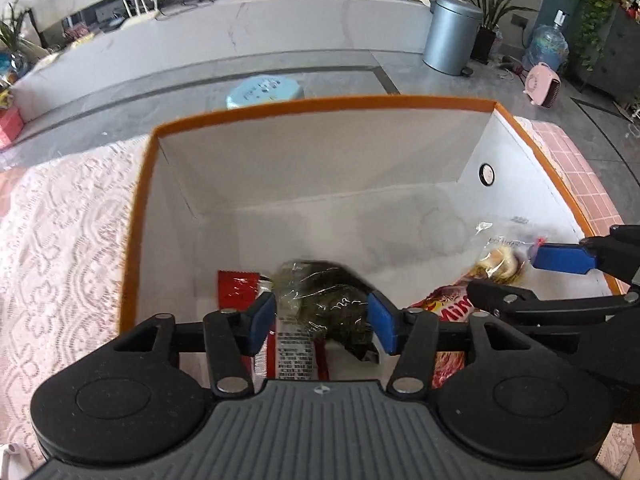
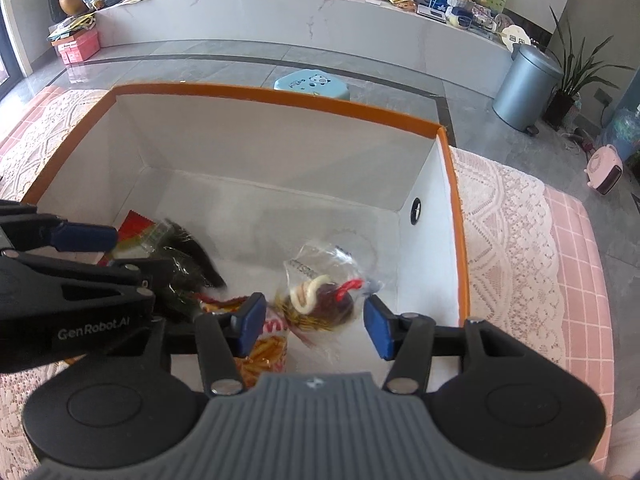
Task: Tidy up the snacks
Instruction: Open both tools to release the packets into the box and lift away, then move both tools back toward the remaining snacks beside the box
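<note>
Hovering over the orange-rimmed box point(image 2: 452, 168), left gripper point(image 1: 322, 316) and right gripper point(image 2: 312, 320) both stand parted, pads clear of seaweed pack point(image 1: 324, 300) and pastry bag point(image 2: 320, 296) lying inside; remaining snacks cannot be judged.

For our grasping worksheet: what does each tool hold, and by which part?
Nothing, apparently: green packet lies loose in left tool, pastry bag in right tool.

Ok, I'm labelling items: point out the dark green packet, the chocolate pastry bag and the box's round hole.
dark green packet point(image 1: 320, 300), left wrist view, wrapper middle
chocolate pastry bag point(image 2: 326, 300), right wrist view, pastry
round hole point(image 2: 416, 211), right wrist view, hole centre
</note>
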Tool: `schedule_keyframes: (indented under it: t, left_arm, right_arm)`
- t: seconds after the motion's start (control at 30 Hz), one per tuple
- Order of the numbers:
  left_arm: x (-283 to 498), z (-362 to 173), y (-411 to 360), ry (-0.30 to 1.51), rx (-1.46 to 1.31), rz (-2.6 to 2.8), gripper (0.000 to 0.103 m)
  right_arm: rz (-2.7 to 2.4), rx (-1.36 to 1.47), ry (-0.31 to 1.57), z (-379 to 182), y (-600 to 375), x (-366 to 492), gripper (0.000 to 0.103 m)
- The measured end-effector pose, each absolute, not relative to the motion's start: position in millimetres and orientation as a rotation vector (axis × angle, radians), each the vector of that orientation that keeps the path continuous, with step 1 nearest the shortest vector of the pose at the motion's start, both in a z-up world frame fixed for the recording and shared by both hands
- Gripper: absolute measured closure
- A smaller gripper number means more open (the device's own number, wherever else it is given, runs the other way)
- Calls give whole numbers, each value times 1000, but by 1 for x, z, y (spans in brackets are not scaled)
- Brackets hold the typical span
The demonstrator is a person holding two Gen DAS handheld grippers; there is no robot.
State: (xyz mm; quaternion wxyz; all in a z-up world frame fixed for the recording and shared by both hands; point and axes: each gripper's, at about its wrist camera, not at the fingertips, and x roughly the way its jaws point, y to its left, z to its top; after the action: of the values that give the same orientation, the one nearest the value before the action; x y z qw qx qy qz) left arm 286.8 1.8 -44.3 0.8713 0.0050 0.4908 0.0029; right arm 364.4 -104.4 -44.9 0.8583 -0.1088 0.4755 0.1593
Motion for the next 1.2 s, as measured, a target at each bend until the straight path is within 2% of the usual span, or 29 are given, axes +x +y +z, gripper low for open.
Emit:
schedule_keyframes:
  t: [0.17, 0.47, 0.67, 0.87, 1.2]
  left_arm:
    - [275, -28, 5, 977, -6, 26, 32]
    - [241, 5, 14, 867, -73, 51, 28]
    - [199, 30, 16, 770, -61, 43, 26]
    - [152, 47, 19, 697, -91, 18, 25]
    - [88, 44, 15, 655, -75, -13, 24]
  right_arm:
    - [321, -233, 964, -32, -110, 357, 35]
    - [331, -205, 880, 5, -124, 328, 16]
    - [348, -184, 793, 37, -133, 290, 9]
    - [374, -169, 686, 61, -144, 236, 7]
    - [376, -111, 527, 61, -159, 140, 6]
